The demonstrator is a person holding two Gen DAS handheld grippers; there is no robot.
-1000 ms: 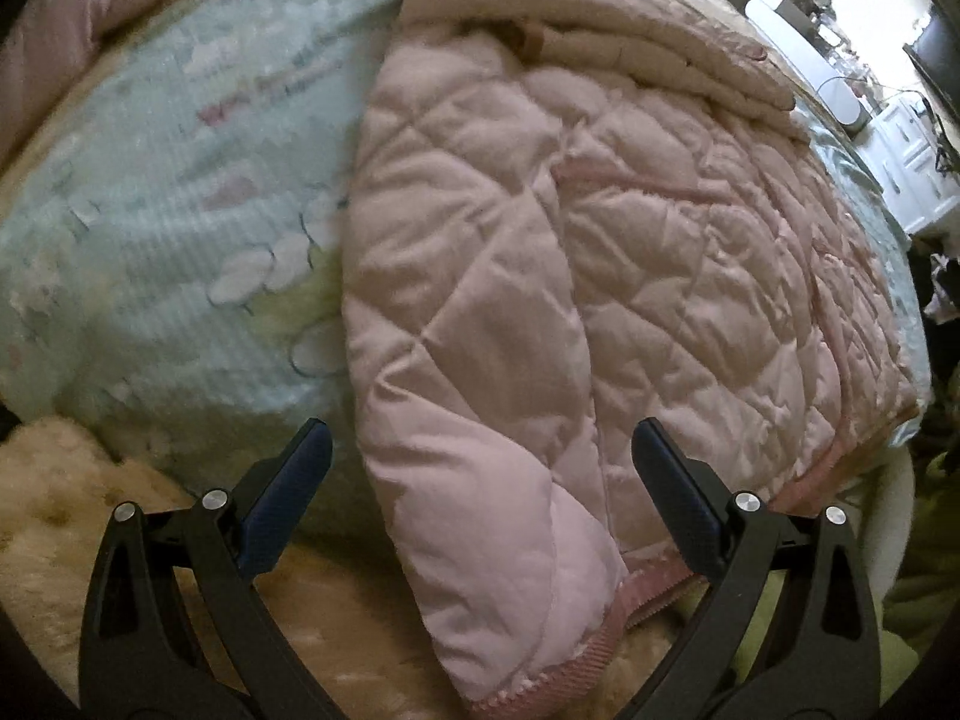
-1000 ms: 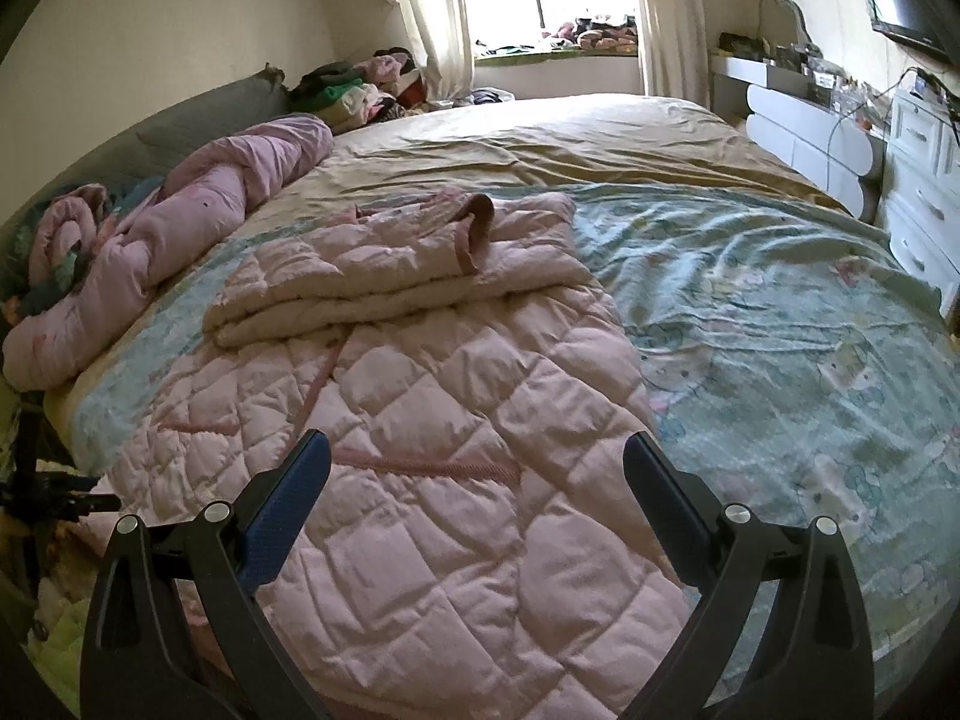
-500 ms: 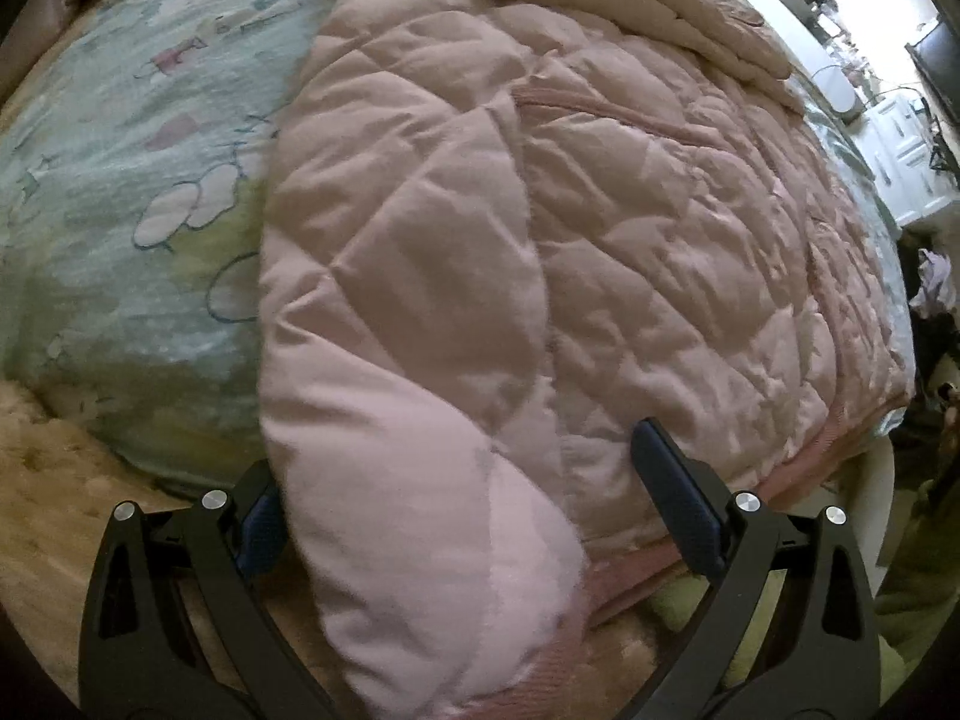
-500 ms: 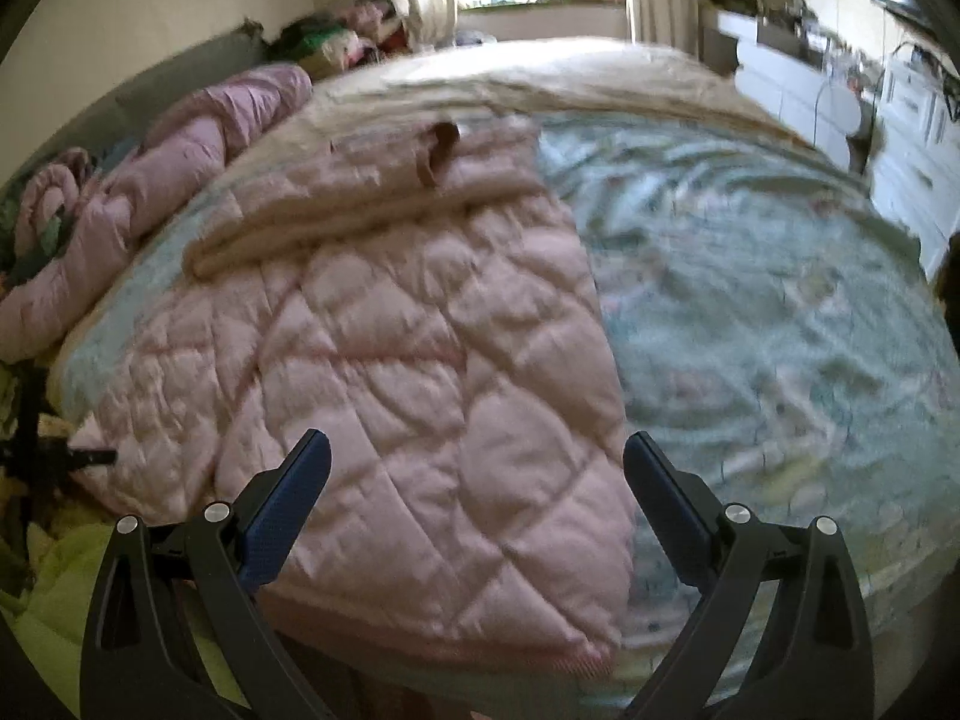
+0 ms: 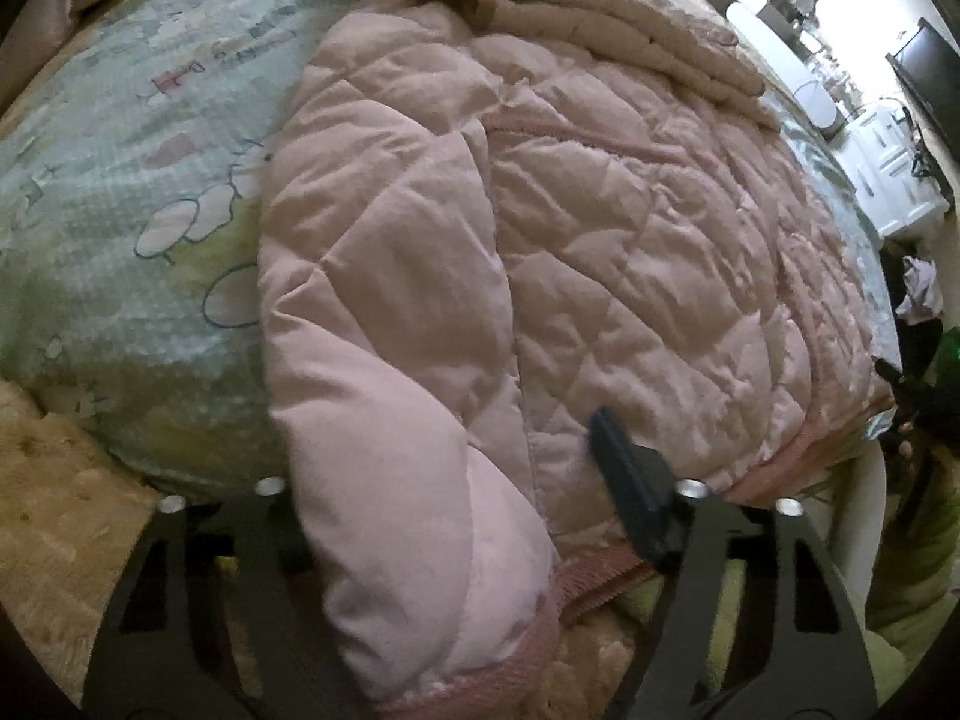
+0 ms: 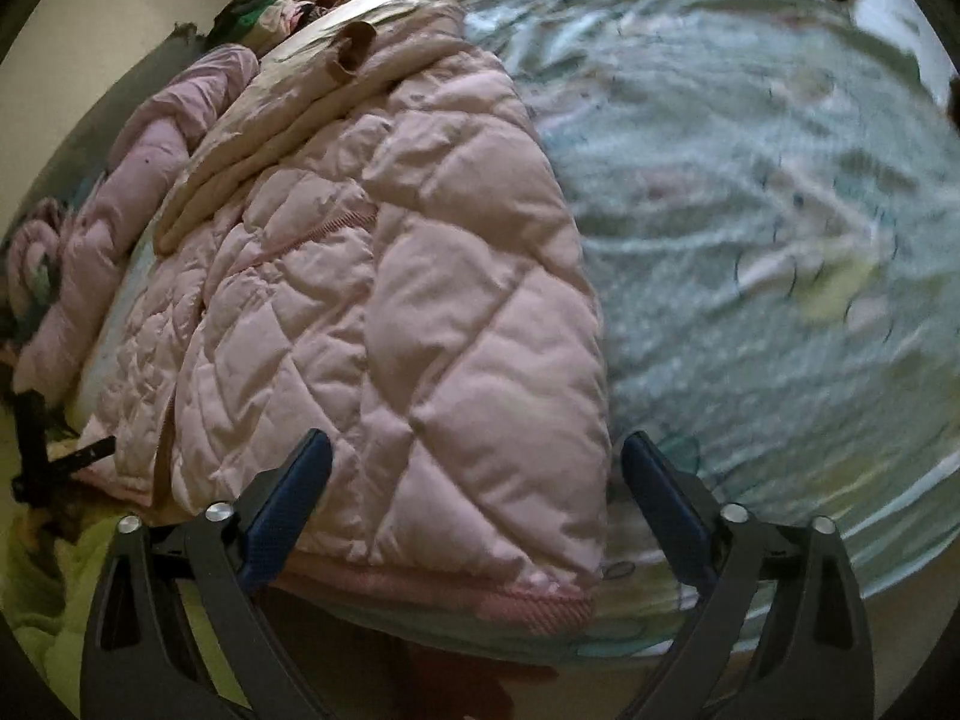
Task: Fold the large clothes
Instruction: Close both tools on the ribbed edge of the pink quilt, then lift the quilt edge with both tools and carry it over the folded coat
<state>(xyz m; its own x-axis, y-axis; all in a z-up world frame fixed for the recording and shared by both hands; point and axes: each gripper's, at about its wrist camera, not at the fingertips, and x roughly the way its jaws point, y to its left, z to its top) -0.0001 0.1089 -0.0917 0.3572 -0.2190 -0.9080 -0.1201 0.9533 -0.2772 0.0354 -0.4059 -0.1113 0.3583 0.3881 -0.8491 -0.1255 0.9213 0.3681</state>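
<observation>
Left wrist view. Pink quilted jacket [image 5: 540,228]: spread flat on the pale green printed bedspread [image 5: 132,180], hem hanging over the bed's near edge; sleeves folded across its far end. Left gripper [image 5: 456,480]: at the jacket's near-left hem corner, right finger [image 5: 624,480] lying on top of the fabric, left finger hidden behind the drooping corner; jaws narrowed about that corner, though a firm pinch cannot be confirmed. Beige fleecy cover [image 5: 54,498]: below the jacket, at the bed's foot.

Right wrist view. Jacket [image 6: 390,300]: on the bedspread [image 6: 750,210], ribbed hem nearest. Right gripper [image 6: 474,492]: spread wide, straddling the jacket's near-right hem corner. Rolled pink duvet [image 6: 120,198]: left of the jacket.
</observation>
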